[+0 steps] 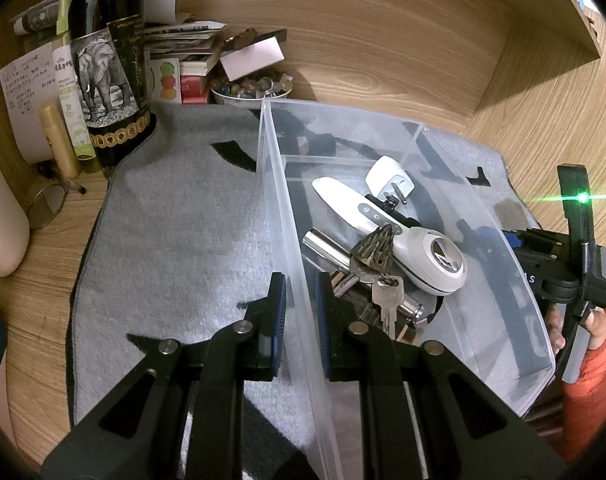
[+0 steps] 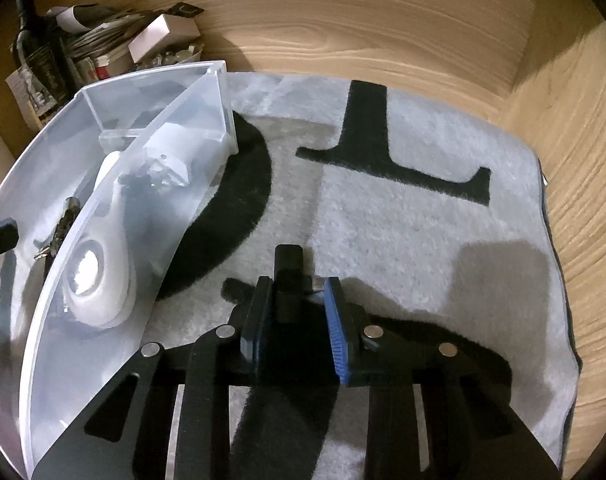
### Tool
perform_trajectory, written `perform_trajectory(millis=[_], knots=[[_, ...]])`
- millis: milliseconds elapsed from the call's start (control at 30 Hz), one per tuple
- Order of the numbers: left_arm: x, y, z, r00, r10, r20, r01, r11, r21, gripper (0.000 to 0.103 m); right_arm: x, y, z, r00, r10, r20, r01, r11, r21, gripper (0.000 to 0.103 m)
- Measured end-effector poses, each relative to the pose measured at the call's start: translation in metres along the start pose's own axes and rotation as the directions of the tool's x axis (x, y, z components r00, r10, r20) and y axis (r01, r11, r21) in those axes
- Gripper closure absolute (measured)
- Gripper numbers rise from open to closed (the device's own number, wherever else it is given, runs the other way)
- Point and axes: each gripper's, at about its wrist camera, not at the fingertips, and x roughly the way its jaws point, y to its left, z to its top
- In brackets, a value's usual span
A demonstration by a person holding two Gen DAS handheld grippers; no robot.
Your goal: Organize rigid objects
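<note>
The left gripper's (image 1: 299, 304) jaws stand narrow, one on each side of the near side wall of the clear plastic storage bin (image 1: 499, 216), seemingly pinching or about to pinch it, probably to steady the bin while things go in; whether the pads press the plastic I cannot tell for certain. The right gripper's (image 2: 297, 312) jaws are closed on a small black blocky object (image 2: 289, 276), which sticks up between them above the mat; I judge it the next thing bound for the bin.

Inside the bin's larger compartment lie a white handheld device with a round silver-capped head (image 1: 431, 252), a shiny metal cylinder (image 1: 327, 246), a bunch of keys with a dark ridged fob (image 1: 377, 264) and a small white clip-like piece (image 1: 389, 178), piled together; the smaller far compartment looks bare.

The bin rests on a grey fleecy mat with black lettering (image 1: 175, 220), spread on a wooden desk (image 1: 383, 52); at the back left stand a dark wine bottle with an elephant label (image 1: 107, 68), stacked papers and a bowl of marbles (image 1: 251, 88).
</note>
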Motion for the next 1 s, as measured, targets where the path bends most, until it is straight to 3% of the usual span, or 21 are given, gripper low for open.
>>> perform_trajectory(millis=[333,700,1000], knots=[[0.0,-0.001,0.0,1.0,-0.002,-0.001,0.002,1.0,-0.003,0.09,-0.033,0.005,0.014,0.995,0.001,0.101,0.0,1.0,-0.011,0.079],[0.0,-0.001,0.0,1.0,-0.002,-0.002,0.002,1.0,-0.003,0.09,-0.08,0.037,0.033,0.969,0.049,0.243,-0.03,0.996,-0.08,0.079],[0.0,-0.001,0.0,1.0,-0.001,-0.002,0.001,1.0,-0.002,0.09,-0.076,0.078,0.031,0.966,0.134,0.222,-0.097,0.98,-0.172,0.079]])
